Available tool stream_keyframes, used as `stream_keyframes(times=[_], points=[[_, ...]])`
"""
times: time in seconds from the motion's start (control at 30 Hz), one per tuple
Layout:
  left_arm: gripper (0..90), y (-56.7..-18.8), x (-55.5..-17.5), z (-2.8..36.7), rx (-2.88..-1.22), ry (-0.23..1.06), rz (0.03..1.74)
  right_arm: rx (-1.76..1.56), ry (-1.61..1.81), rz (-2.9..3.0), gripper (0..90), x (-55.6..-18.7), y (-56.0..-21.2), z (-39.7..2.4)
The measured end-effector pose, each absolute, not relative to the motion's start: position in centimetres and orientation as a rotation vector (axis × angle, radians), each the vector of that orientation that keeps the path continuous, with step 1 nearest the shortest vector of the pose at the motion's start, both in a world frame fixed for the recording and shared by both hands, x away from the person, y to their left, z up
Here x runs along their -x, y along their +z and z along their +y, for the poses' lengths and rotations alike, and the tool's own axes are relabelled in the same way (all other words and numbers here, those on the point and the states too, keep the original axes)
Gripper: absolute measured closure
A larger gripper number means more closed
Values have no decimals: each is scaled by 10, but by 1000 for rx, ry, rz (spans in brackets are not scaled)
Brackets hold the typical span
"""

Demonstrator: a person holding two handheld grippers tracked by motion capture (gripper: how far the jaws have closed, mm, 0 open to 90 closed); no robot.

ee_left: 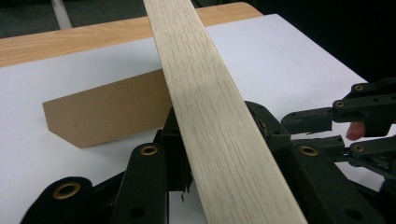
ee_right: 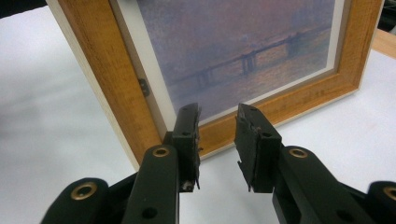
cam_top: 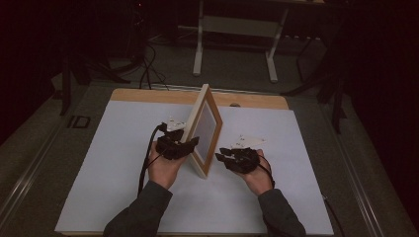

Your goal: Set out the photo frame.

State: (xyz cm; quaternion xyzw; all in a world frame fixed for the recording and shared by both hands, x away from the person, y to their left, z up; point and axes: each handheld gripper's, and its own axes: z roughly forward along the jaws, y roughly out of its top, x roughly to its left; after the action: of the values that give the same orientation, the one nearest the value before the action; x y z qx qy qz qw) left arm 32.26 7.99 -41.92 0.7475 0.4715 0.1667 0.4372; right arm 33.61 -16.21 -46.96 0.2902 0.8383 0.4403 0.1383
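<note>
The picture frame (cam_top: 206, 129) stands upright on the bench (cam_top: 113, 163). Its side rail runs lengthwise between the left gripper's (ee_left: 219, 154) jaws, which clasp it. The right gripper (ee_right: 217, 140) waits just before the frame's front, jaws released, nothing between them.

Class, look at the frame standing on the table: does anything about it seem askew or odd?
The frame stands on edge, leaning, its brown back stand splayed out. The left gripper clamps its edge, so it isn't standing free. No damage or spills visible.
</note>
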Motion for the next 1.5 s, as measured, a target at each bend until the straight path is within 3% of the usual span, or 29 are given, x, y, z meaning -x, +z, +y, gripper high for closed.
stream_keyframes(times=[0.6,1.5], points=[[684,-418,-328,88,-1890,375,1172,-845,1265,2413,692,-338,-467,-169],[734,-420,-350,130,-1900,147,1053,-847,1239,2379,684,-340,-452,-185]])
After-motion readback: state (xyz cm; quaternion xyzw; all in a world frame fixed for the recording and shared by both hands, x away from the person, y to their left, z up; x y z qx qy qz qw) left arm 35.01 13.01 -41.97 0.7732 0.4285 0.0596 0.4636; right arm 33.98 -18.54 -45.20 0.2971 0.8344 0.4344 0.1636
